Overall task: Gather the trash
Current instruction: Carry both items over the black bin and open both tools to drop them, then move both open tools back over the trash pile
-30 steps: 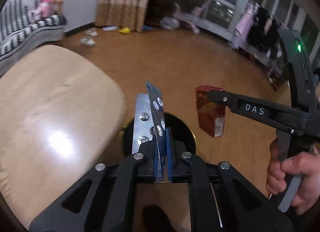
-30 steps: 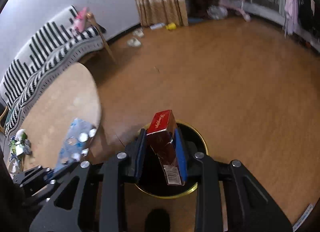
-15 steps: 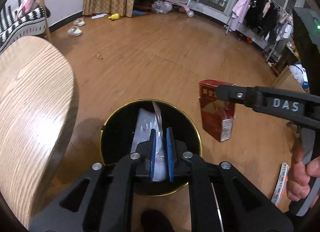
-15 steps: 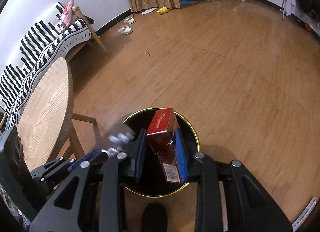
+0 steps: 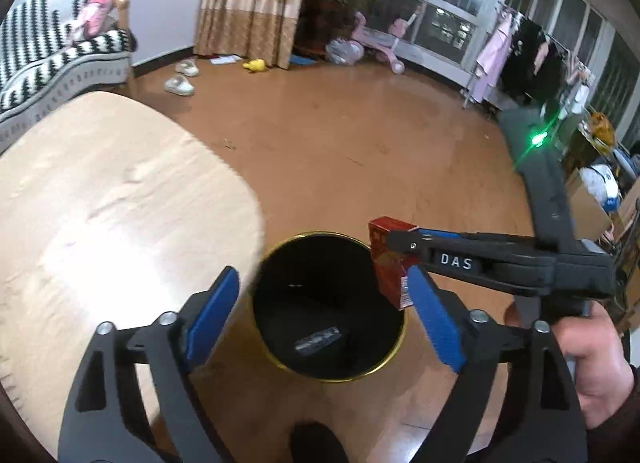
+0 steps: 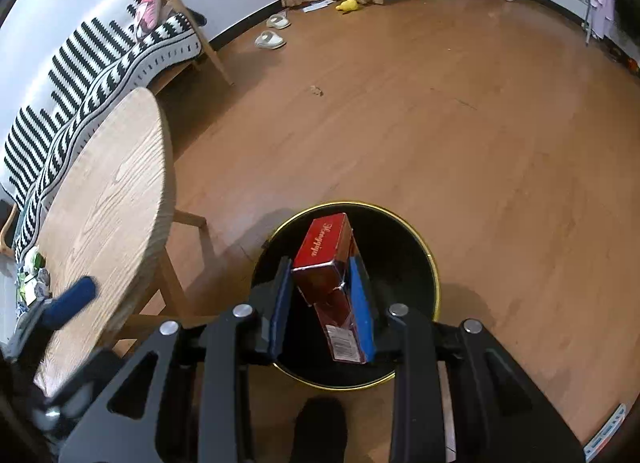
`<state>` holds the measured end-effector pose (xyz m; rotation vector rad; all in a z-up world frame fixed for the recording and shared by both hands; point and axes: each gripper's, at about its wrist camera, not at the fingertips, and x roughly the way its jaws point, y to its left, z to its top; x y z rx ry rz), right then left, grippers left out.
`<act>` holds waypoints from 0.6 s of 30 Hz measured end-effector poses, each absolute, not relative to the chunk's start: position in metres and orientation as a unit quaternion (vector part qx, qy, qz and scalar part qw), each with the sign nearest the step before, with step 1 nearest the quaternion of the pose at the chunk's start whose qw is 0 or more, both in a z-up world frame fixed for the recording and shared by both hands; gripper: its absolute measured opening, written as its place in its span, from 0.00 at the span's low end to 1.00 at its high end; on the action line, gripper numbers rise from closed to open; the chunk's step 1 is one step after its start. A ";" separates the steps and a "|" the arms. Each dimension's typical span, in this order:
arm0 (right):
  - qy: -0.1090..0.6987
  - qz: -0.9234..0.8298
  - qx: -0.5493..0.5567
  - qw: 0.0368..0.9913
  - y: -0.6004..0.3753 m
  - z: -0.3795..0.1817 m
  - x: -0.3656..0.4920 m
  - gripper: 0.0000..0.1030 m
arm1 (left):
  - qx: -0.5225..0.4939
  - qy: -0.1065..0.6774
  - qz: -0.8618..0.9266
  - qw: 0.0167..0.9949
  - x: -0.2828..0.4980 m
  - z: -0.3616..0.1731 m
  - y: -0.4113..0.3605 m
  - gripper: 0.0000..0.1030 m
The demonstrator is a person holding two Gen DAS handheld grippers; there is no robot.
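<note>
The round waste bin [image 6: 424, 263] is black inside with a thin gold rim. The rectangular cardboard box [image 6: 326, 251] is deep red, with pale lettering and a white barcode patch. Both black-framed tongs [image 5: 322, 315] [image 6: 322, 303] carry bright blue pads. The round wooden tabletop [image 6: 108, 191] is pale oak, the plank floor [image 6: 480, 111] warm orange-brown. The sofa cover [image 6: 92, 63] is black-and-white zigzag striped; the curtain [image 5: 252, 3] tan and beige checked.

I read "DAS" in white on the right gripper [image 5: 404, 259] arm, right of centre, left view | red box [image 6: 328, 263] script and barcode: not legible to me
</note>
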<state>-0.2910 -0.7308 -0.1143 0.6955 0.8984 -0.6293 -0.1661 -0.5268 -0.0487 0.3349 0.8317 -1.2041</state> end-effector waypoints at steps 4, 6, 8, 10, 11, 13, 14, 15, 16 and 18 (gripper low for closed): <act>0.411 -0.307 0.314 0.799 -0.718 -0.100 -0.275 0.79 | 0.145 0.361 -0.520 0.761 -0.151 -0.026 -0.490 0.91; 0.406 -0.299 0.304 0.808 -0.704 -0.085 -0.260 0.79 | 0.138 0.356 -0.502 0.776 -0.139 -0.015 -0.467 0.91; 0.396 -0.289 0.283 0.825 -0.681 -0.067 -0.242 0.79 | 0.126 0.354 -0.490 0.786 -0.124 -0.011 -0.443 0.91; 0.389 -0.266 0.258 0.843 -0.653 -0.049 -0.219 0.79 | 0.120 0.352 -0.464 0.804 -0.108 -0.008 -0.409 0.91; 0.384 -0.245 0.248 0.855 -0.633 -0.038 -0.204 0.79 | 0.117 0.349 -0.447 0.815 -0.097 -0.004 -0.387 0.91; 0.376 -0.203 0.230 0.875 -0.595 -0.021 -0.177 0.79 | 0.116 0.345 -0.417 0.833 -0.080 -0.001 -0.352 0.91; 0.373 -0.173 0.214 0.886 -0.566 -0.012 -0.157 0.79 | 0.114 0.345 -0.404 0.840 -0.072 0.000 -0.334 0.91; 0.373 -0.155 0.203 0.892 -0.547 -0.007 -0.144 0.79 | 0.111 0.346 -0.384 0.849 -0.061 0.000 -0.309 0.92; 0.374 -0.133 0.191 0.898 -0.524 -0.003 -0.129 0.79 | 0.108 0.348 -0.370 0.855 -0.051 0.001 -0.289 0.91; 0.378 -0.103 0.176 0.903 -0.489 0.000 -0.104 0.79 | 0.100 0.348 -0.333 0.871 -0.029 0.001 -0.240 0.91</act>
